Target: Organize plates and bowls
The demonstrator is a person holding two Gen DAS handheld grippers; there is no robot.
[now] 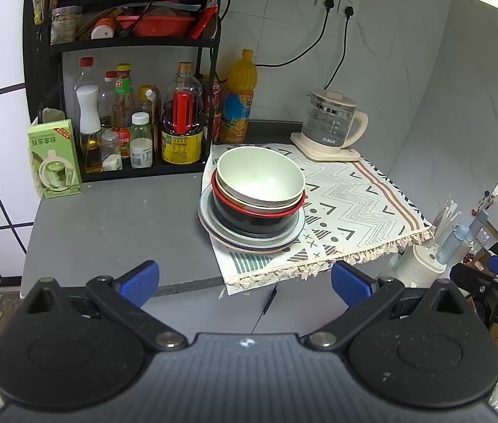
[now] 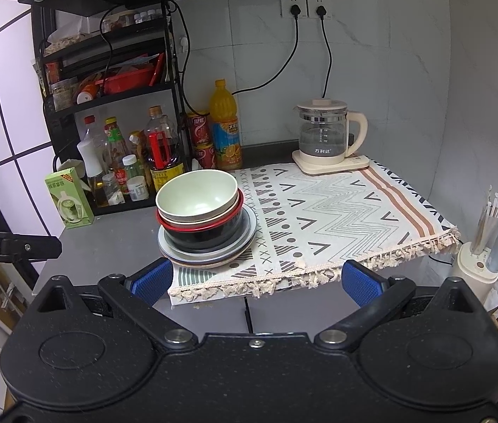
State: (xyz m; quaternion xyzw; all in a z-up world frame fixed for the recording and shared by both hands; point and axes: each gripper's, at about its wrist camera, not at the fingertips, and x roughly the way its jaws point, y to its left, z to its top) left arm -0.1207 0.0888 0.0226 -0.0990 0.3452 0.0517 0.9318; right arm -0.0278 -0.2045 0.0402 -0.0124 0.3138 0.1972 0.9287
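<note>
A stack of dishes stands at the left edge of the patterned cloth [image 1: 354, 194] [image 2: 337, 218]. On top is a pale green bowl [image 1: 259, 174] [image 2: 197, 190], nested in a beige bowl and a black bowl with a red rim [image 1: 254, 218] [image 2: 203, 234]. Under them lie grey plates [image 1: 213, 227] [image 2: 245, 236]. My left gripper [image 1: 245, 282] is open and empty, held off the counter's front edge, short of the stack. My right gripper [image 2: 257, 280] is open and empty, also in front of the counter. Each gripper shows at the edge of the other's view.
A black rack with sauce bottles [image 1: 178, 120] [image 2: 157, 155] stands at the back left, with a green carton [image 1: 55, 158] [image 2: 69, 199] beside it. An orange juice bottle [image 1: 238, 98] [image 2: 226, 130] and a glass kettle [image 1: 333, 123] [image 2: 326, 137] stand at the back.
</note>
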